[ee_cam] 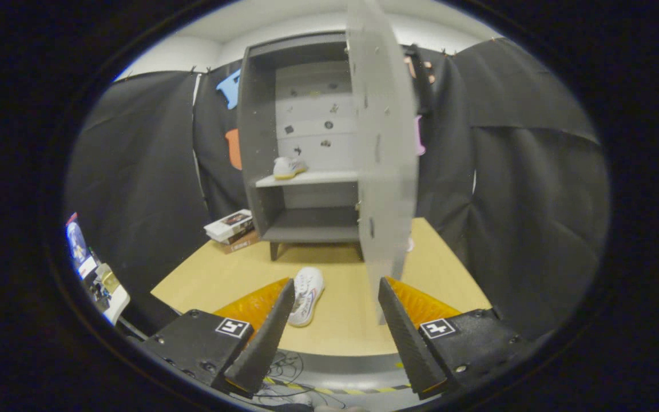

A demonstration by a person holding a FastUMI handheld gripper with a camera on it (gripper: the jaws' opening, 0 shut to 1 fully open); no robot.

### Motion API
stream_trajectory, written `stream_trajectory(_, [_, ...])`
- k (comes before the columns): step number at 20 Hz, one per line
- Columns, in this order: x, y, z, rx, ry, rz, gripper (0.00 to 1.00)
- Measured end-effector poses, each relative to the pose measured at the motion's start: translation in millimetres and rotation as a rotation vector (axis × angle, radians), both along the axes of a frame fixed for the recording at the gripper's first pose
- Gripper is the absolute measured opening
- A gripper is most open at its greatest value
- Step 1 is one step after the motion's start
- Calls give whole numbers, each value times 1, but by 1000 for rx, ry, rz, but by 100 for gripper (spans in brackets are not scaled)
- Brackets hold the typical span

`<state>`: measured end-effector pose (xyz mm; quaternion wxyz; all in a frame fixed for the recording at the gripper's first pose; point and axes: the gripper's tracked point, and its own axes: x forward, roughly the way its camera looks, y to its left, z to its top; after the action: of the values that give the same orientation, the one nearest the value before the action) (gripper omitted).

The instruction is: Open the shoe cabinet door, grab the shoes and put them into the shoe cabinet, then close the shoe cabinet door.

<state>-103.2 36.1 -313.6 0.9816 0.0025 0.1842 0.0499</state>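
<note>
while one white low-top sneaker already sits on the pale middle shelf of the grey open-fronted shoe cabinet, the second white sneaker lies on the light wooden tabletop, in front of the cabinet and just ahead of the left finger. the gripper has its dark ribbed fingers spread wide and holds nothing. the pale grey cabinet door stands swung out, its edge just beside the right fingertip. the likely trouble: reaching for the shoe could bump the right finger into the door, swinging it or blocking the way in. a pinch on the shoe's edge could also slip. a stack of books rests beside the cabinet.
</note>
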Motion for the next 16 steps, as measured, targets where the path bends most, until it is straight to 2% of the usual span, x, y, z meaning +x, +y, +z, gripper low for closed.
stream_trajectory(4, [54, 52, -72, -6, 72, 20, 93])
stream_trajectory(10, [130, 102, -158, 19, 197, 4, 94])
stream_trajectory(16, [173, 122, -198, 15, 286, -15, 92])
